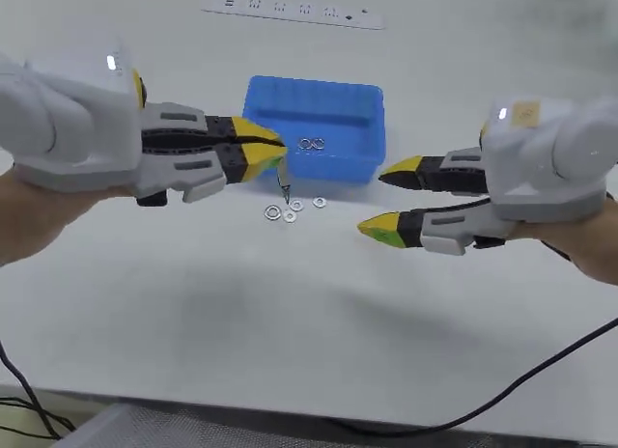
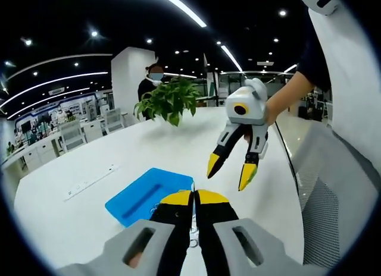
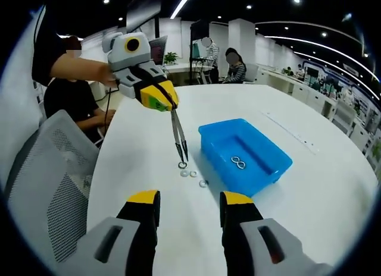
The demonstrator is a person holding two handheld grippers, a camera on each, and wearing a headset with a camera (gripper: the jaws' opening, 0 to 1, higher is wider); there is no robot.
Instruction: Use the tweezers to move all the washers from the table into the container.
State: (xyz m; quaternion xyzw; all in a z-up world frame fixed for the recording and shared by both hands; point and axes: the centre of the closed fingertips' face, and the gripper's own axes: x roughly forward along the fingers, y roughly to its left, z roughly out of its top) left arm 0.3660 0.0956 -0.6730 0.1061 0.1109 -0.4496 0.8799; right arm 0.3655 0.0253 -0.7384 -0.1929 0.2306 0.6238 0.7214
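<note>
My left gripper is shut on a pair of metal tweezers that point down at the table. In the right gripper view the tweezers hang from it with their tips just above a washer. Several small silver washers lie in a cluster in front of the blue container. Two washers lie inside it. My right gripper hovers open to the right of the cluster, with nothing between its jaws. In the left gripper view the right gripper hangs open above the table.
A white power strip lies at the far edge of the white table. A black cable crosses the front right corner. A mesh chair stands beside the table. People sit in the background, and a plant stands far off.
</note>
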